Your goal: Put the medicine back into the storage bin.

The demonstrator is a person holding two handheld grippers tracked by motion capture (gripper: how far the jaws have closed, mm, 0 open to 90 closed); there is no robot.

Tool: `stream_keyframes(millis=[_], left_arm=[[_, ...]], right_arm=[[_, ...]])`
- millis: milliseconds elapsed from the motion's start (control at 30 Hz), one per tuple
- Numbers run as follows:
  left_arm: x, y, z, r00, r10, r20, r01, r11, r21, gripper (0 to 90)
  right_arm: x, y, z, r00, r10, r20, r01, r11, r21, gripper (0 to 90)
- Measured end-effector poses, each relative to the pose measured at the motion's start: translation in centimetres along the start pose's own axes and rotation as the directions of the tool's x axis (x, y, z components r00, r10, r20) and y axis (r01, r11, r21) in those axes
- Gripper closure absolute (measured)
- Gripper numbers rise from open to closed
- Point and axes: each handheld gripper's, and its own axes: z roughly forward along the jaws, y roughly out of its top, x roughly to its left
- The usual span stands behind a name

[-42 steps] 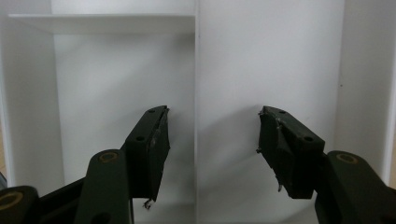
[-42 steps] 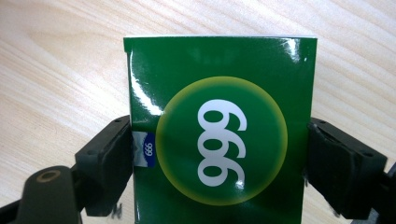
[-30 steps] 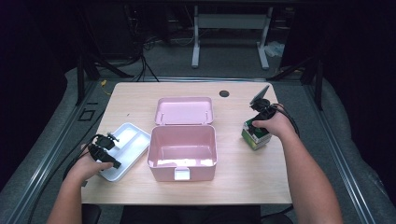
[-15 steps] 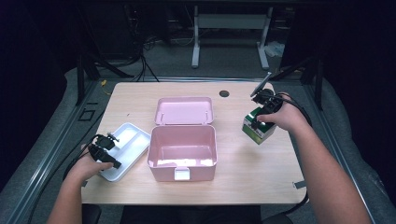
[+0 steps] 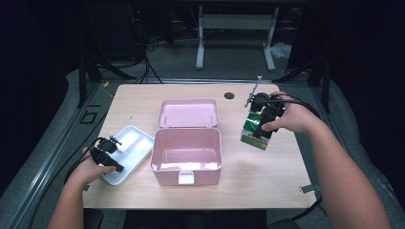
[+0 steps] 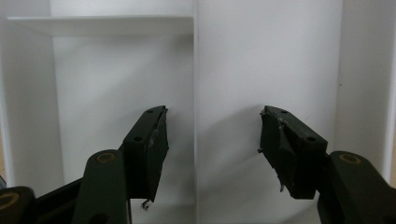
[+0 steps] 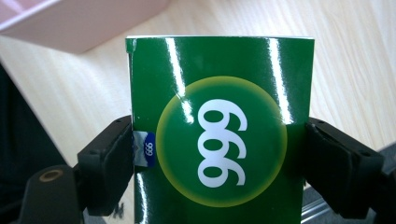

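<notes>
Right hand-held gripper (image 7: 217,154) clamps the green box (image 7: 219,130), its "999" print legible; left hand-held gripper (image 6: 212,149) gapes empty.

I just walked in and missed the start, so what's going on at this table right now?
A person is working with a gripper in each hand. The right gripper is shut on a green box marked 999, holding it tilted above the table, to the right of an open pink case that looks empty. The left gripper is open over a white tray at the left of the case, holding nothing.
</notes>
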Motion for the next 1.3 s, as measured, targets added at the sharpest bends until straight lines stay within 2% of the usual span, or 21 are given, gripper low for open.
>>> stream_keyframes(millis=[33,67,200,233,267,300,433,533,700,800,867,900,933,967,1000,1033,1267,1300], left_arm=[[0.0,0.0,0.0,1.0,0.0,0.0,0.0,1.0,0.0,40.9],[0.0,0.0,0.0,1.0,0.0,0.0,0.0,1.0,0.0,40.9],[0.0,0.0,0.0,1.0,0.001,0.001,-0.001,1.0,-0.002,40.9],[0.0,0.0,0.0,1.0,0.001,0.001,-0.001,1.0,-0.001,40.8],[0.0,0.0,0.0,1.0,0.001,0.001,-0.001,1.0,-0.001,40.8],[0.0,0.0,0.0,1.0,0.001,0.0,-0.001,1.0,-0.001,40.8],[0.0,0.0,0.0,1.0,0.002,0.0,-0.002,1.0,0.0,40.7],[0.0,0.0,0.0,1.0,0.001,0.002,-0.001,1.0,-0.001,40.6],[0.0,0.0,0.0,1.0,0.001,0.001,-0.001,1.0,-0.005,40.5],[0.0,0.0,0.0,1.0,0.003,0.0,-0.003,1.0,-0.003,40.5],[0.0,0.0,0.0,1.0,0.003,0.0,-0.003,1.0,-0.003,40.5],[0.0,0.0,0.0,1.0,0.004,0.001,-0.004,1.0,-0.002,40.4],[0.0,0.0,0.0,1.0,0.004,0.001,-0.004,1.0,-0.002,40.4],[0.0,0.0,0.0,1.0,0.003,0.001,-0.003,1.0,-0.001,40.4],[0.0,0.0,0.0,1.0,0.003,0.001,-0.003,1.0,-0.001,40.4],[0.0,0.0,0.0,1.0,0.003,0.001,-0.003,1.0,-0.001,40.4],[0.0,0.0,0.0,1.0,0.003,0.001,-0.003,1.0,-0.002,40.4],[0.0,0.0,0.0,1.0,0.004,0.001,-0.004,1.0,-0.002,40.4]], right_arm=[[0.0,0.0,0.0,1.0,0.0,0.0,0.0,1.0,0.0,16.3],[0.4,0.2,-0.2,0.9997,-0.025,0.001,0.025,1.0,-0.005,16.3],[0.9,0.8,-0.9,0.9988,-0.044,-0.023,0.044,0.999,-0.004,16.2],[1.1,0.9,-1.0,0.9988,-0.049,0.004,0.049,0.999,-0.021,16.2],[1.1,0.9,-1.0,0.9988,-0.049,0.004,0.049,0.999,-0.021,16.2],[1.3,1.3,-1.5,0.997,-0.062,-0.045,0.061,0.998,-0.025,16.2],[2.1,2.2,-2.2,0.9954,-0.088,-0.037,0.087,0.995,-0.04,16.3],[3.4,3.9,-2.7,0.9909,-0.13,-0.037,0.127,0.99,-0.061,16.3],[5.3,6.5,-2.7,0.9785,-0.201,-0.044,0.198,0.977,-0.076,16.2],[6.5,7.9,-2.9,0.9681,-0.246,-0.047,0.242,0.967,-0.086,16.2],[6.8,8.1,-3.0,0.9653,-0.258,-0.041,0.254,0.963,-0.087,16.2],[7.4,8.8,-3.0,0.9581,-0.28,-0.058,0.274,0.957,-0.092,16.2],[7.4,8.8,-3.0,0.9581,-0.28,-0.058,0.274,0.957,-0.092,16.2],[7.8,9.3,-3.0,0.9523,-0.299,-0.061,0.293,0.952,-0.09,16.2],[7.8,9.3,-3.0,0.9523,-0.299,-0.061,0.293,0.952,-0.09,16.2],[8.1,9.8,-2.8,0.9469,-0.314,-0.072,0.307,0.947,-0.09,16.2],[8.9,10.8,-2.1,0.9392,-0.336,-0.071,0.329,0.939,-0.098,16.2],[9.2,11.2,-1.8,0.935,-0.347,-0.075,0.339,0.936,-0.096,16.2]])
